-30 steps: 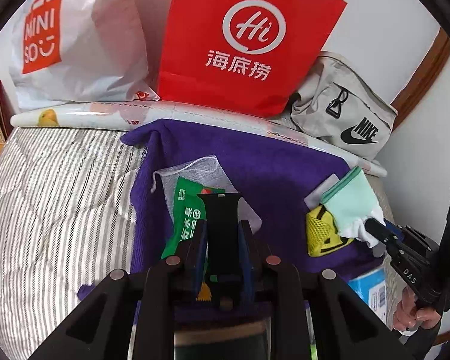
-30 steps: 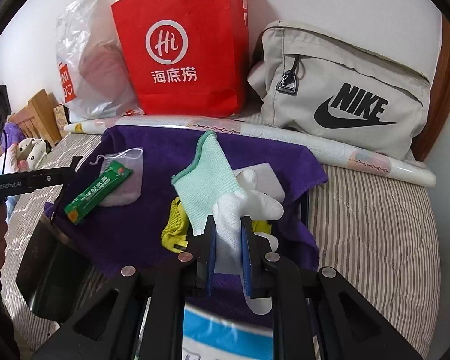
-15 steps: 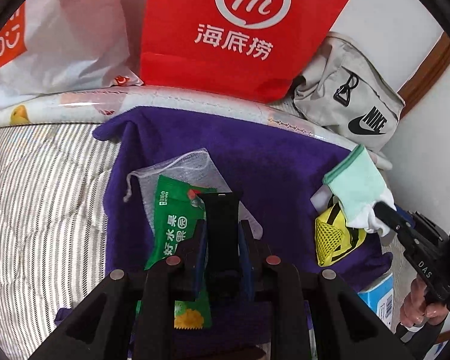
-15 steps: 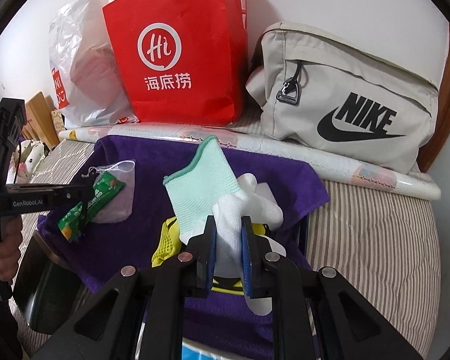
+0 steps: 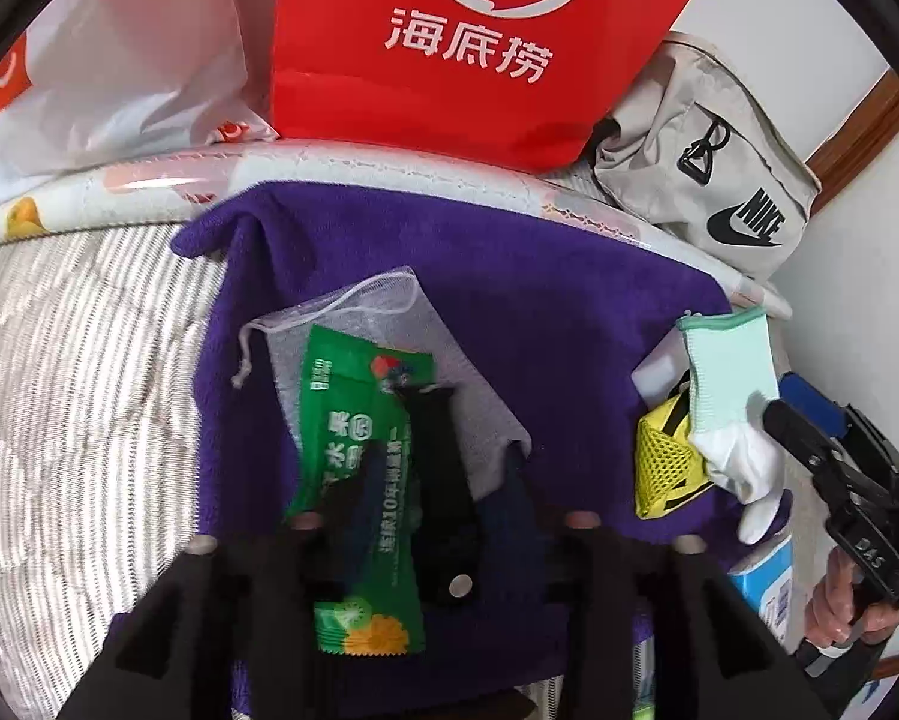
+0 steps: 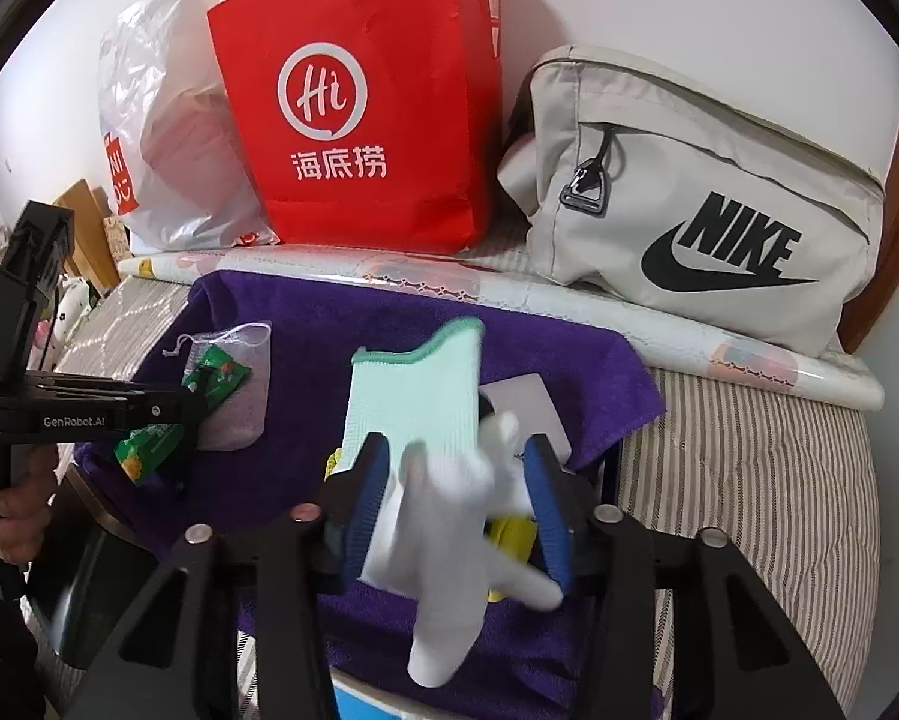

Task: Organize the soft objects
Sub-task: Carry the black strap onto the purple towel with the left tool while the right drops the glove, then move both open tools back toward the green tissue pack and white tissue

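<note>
Glove (image 6: 431,480): between right gripper (image 6: 458,501) opening jaws, cuff pointing away over purple towel (image 6: 569,360). Green packet (image 5: 359,480): lengthwise between left gripper (image 5: 437,480) opening jaws.

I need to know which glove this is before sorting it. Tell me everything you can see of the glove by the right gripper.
The glove is a knitted work glove: pale mint cuff and back with a darker green hem, white at the fingers. It looks soft and limp, cuff tilted up and away, fingers drooping toward the camera. It sits between the pads of the right gripper, whose jaws are opening and no longer pinch it. Below it lie the purple towel and a yellow mesh item.
</note>
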{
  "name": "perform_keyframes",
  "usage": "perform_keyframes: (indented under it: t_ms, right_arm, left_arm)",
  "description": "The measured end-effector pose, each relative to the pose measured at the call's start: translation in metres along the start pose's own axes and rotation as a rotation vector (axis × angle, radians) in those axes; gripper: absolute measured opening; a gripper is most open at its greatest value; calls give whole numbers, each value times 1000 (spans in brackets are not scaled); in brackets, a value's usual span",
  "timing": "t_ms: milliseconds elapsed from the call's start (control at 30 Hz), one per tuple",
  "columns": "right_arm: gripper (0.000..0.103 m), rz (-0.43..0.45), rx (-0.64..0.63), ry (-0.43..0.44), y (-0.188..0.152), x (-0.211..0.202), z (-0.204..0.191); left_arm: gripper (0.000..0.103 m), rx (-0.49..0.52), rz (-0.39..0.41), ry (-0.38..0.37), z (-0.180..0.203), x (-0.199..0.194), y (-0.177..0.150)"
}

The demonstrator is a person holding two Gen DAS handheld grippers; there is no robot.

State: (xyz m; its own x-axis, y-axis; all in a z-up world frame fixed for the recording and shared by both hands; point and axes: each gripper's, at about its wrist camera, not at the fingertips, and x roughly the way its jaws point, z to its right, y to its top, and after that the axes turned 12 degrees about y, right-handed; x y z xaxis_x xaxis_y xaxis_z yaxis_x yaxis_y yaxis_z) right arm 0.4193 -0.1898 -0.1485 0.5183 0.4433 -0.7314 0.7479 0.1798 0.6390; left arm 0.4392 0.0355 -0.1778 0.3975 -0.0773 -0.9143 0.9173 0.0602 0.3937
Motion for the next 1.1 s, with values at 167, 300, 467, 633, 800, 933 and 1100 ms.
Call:
perform_keyframes:
  t_ms: [167,300,467,633,800,933,1100]
  right_arm:
    - [57,15,19,1,-2,-9,1]
    - [57,33,27,7,-4,-21,-2]
    - [57,58,25,8,-10,-44,-10]
    - [58,85,24,20,-20,-70,-21]
    - [64,111,8,32,-38,-100,-40]
    - [64,123,-13,48,-54,-120,-60]
    - [65,118,-21,89,-76,-135,-81]
  left_arm:
    - [48,-10,18,2,-4,-13,-3]
    - [48,-23,35,7,-9,-27,-8]
    - [48,-39,83,18,-14,-55,-22]
    - [48,-38,147,29,-18,-87,-43]
    - [48,-69,170,17,-23,-114,-66]
    - [48,-64,161,13,-21,-129,-87]
    - [48,-34,159,15,-17,-145,-119]
